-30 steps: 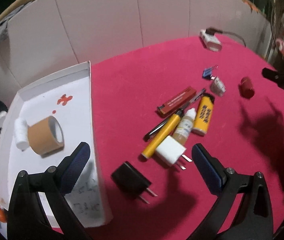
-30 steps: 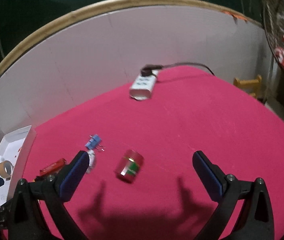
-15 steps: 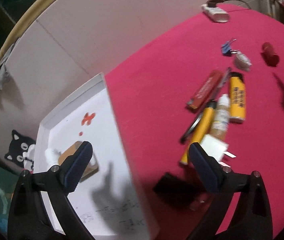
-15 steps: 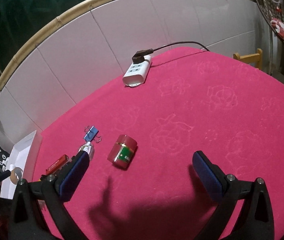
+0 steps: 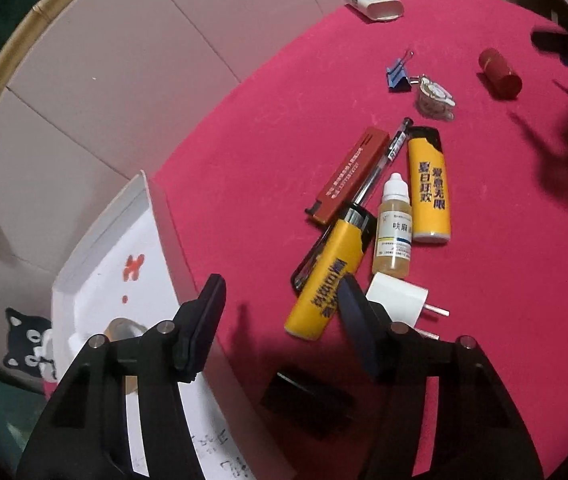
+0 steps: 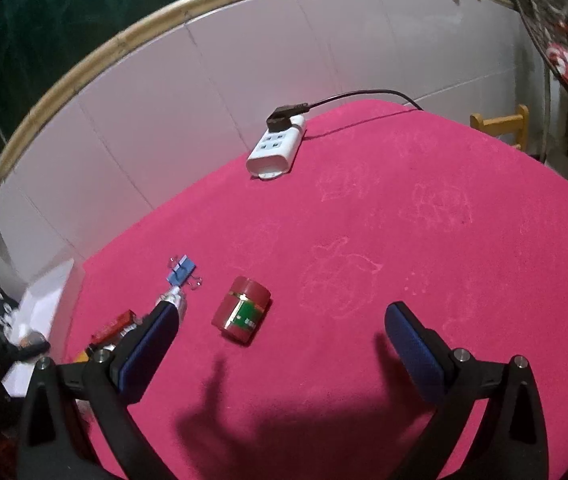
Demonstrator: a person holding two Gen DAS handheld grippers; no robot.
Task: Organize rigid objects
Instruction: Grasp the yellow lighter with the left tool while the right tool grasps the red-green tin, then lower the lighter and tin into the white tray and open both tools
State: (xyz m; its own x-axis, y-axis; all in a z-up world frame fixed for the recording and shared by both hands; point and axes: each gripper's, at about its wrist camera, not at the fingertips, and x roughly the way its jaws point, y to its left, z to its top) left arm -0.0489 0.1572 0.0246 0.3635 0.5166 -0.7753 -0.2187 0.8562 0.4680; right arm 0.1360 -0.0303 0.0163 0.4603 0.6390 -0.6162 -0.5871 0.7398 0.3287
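My left gripper (image 5: 279, 320) hovers over the red cloth with its jaws closing; no pad touches anything. A black plug adapter (image 5: 304, 404) lies in shadow just below, between the fingers. Beside the right finger lie a white plug adapter (image 5: 398, 300), two yellow lighters (image 5: 330, 280) (image 5: 430, 184), a dropper bottle (image 5: 394, 232), a red box (image 5: 350, 174) and a pen (image 5: 388, 152). The white tray (image 5: 163, 216) at the left holds a tape roll (image 5: 123, 326). My right gripper (image 6: 284, 344) stands open above the cloth, near a red canister (image 6: 243, 314).
A blue binder clip (image 5: 398, 76), a small ornament (image 5: 436, 98) and the red canister (image 5: 500, 74) lie farther back. A white power strip (image 6: 277, 148) with a cable sits at the table's far edge by the tiled wall. A wooden stool (image 6: 502, 124) stands beyond the table at the right.
The left gripper has rolled and dropped toward the black adapter, and its jaws have narrowed. The right gripper has hardly moved and stays open.
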